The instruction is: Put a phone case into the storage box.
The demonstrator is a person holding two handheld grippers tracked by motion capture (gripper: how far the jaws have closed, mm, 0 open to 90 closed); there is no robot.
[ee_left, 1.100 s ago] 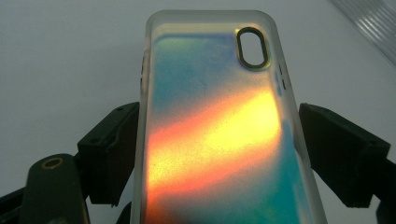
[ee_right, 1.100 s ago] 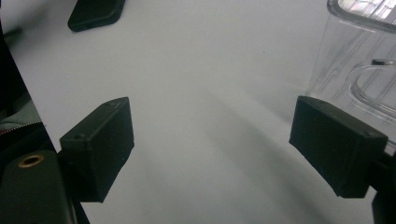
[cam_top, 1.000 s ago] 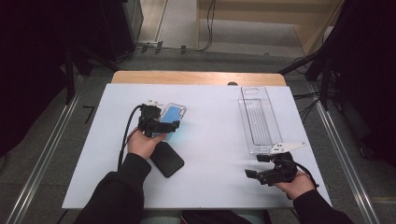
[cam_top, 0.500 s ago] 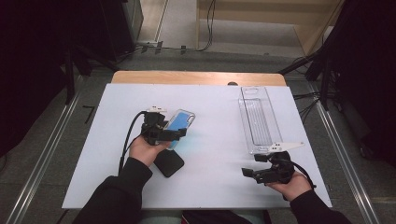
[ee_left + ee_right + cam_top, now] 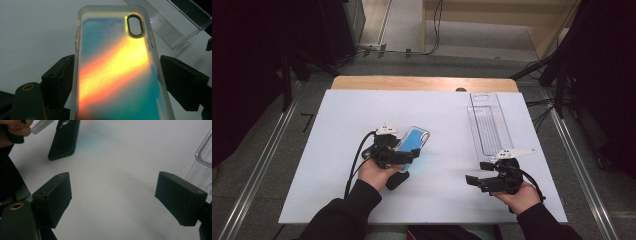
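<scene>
My left gripper (image 5: 411, 150) is shut on an iridescent phone case (image 5: 415, 139), blue with an orange-yellow sheen, holding it by its long sides just above the white table (image 5: 447, 110). In the left gripper view the case (image 5: 117, 75) stands between both black jaws, its camera hole at the far end. A black phone case (image 5: 398, 180) lies on the table under that hand, also seen in the right gripper view (image 5: 63, 138). My right gripper (image 5: 476, 172) hovers at the front right, open and empty (image 5: 112, 195), pointing left.
A long clear plastic tray (image 5: 489, 125) lies at the back right of the table, near my right gripper; its corner shows in the gripper views (image 5: 165, 27) (image 5: 203, 157). A wooden strip (image 5: 422, 83) runs along the table's far edge.
My left hand has carried the iridescent case to the right and slightly toward the front, partly covering the black case. The right gripper has stayed almost still.
</scene>
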